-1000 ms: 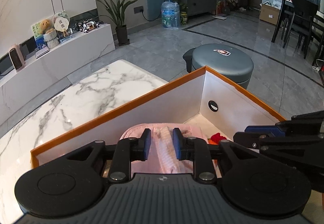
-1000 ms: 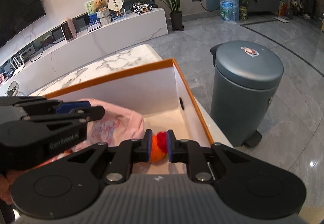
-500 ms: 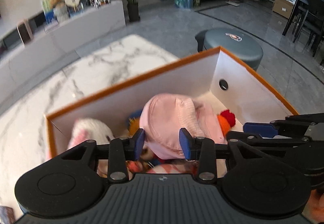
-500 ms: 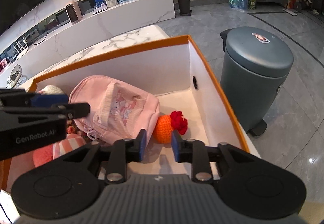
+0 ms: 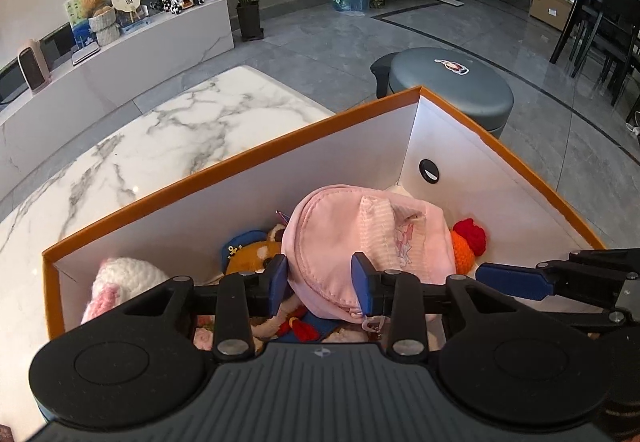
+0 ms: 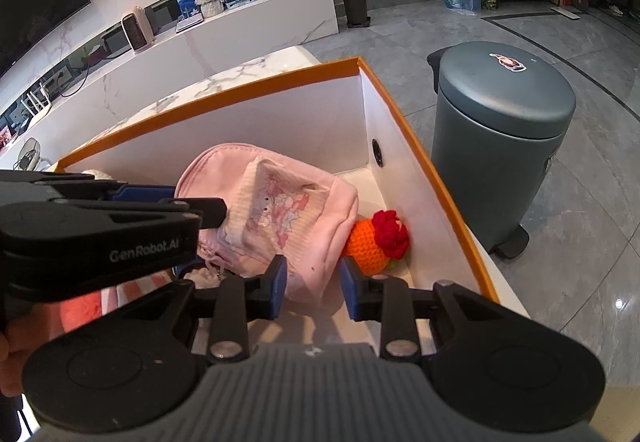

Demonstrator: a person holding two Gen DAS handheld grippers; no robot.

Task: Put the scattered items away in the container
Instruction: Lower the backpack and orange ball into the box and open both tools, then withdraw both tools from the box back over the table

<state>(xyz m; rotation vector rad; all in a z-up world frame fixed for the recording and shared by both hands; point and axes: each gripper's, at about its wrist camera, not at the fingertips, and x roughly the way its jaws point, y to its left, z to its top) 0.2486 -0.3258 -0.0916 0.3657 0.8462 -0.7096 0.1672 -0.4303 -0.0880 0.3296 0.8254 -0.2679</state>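
both my left gripper [image 5: 320, 278] and right gripper [image 6: 311, 288] hang spread and empty above the box [image 5: 248, 156], where the pink bag [image 5: 360, 242], orange toy [image 6: 370, 242] and other toys already lie, so i judge tidying nearly done.

Since one second ago, both tongs have opened and drawn back above the orange-rimmed box [image 5: 256, 154]. The left tongs [image 5: 321, 279], previously closed on the pink pouch [image 5: 360, 242], now stand parted and empty. The right tongs [image 6: 312, 287], previously pinching the orange knitted toy [image 6: 370, 244], have released it. Pouch and toy now lie inside the box, touching.
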